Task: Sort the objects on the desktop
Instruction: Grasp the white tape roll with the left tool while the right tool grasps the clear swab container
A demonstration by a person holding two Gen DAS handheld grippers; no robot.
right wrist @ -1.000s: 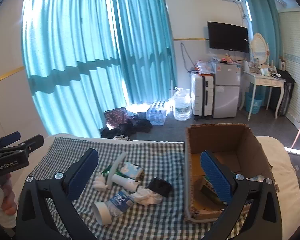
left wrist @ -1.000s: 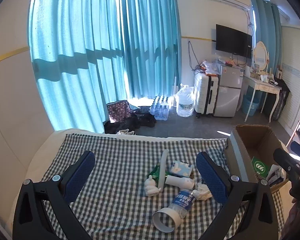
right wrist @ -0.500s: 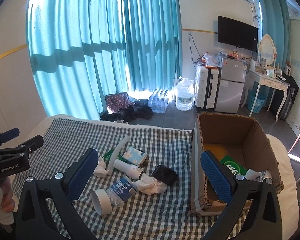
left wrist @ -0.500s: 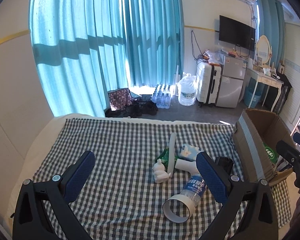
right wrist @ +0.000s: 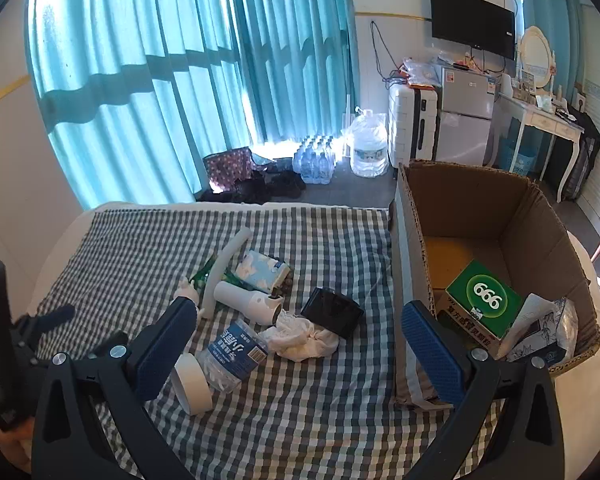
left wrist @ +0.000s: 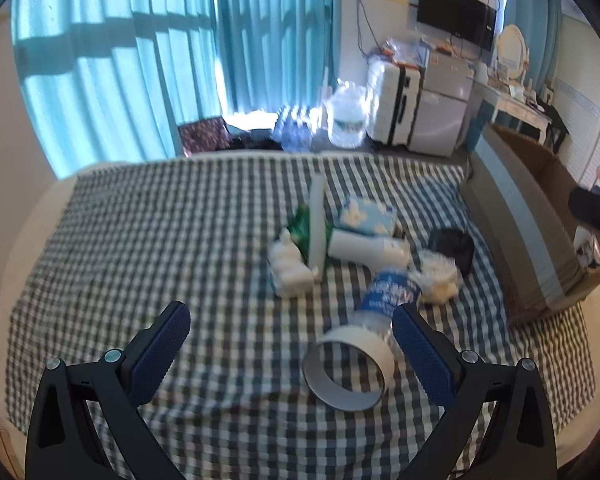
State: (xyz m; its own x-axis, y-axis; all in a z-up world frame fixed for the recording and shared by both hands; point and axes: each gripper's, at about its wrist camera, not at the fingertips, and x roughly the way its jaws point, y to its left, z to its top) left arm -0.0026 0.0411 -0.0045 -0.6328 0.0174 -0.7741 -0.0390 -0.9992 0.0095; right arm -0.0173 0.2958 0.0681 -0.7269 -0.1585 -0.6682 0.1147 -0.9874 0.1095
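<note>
Sorting looks under way, with a pick-up the likely next step. Left gripper (left wrist: 290,338) hangs low over the checked cloth (left wrist: 140,240), jaws spread wide and empty, angled down toward the tape roll (left wrist: 348,368), which lies just inside its right finger. Beyond the roll, the water bottle (right wrist: 232,354), white cloth (right wrist: 300,338) and black wallet (right wrist: 332,312) cluster mid-table. Right gripper (right wrist: 300,350) is also spread wide, holding nothing, poised above that pile. Further right, the cardboard box (right wrist: 412,248) already holds a green carton (right wrist: 486,300). Closing on the roll calls for a slight rightward shift, I judge.
</note>
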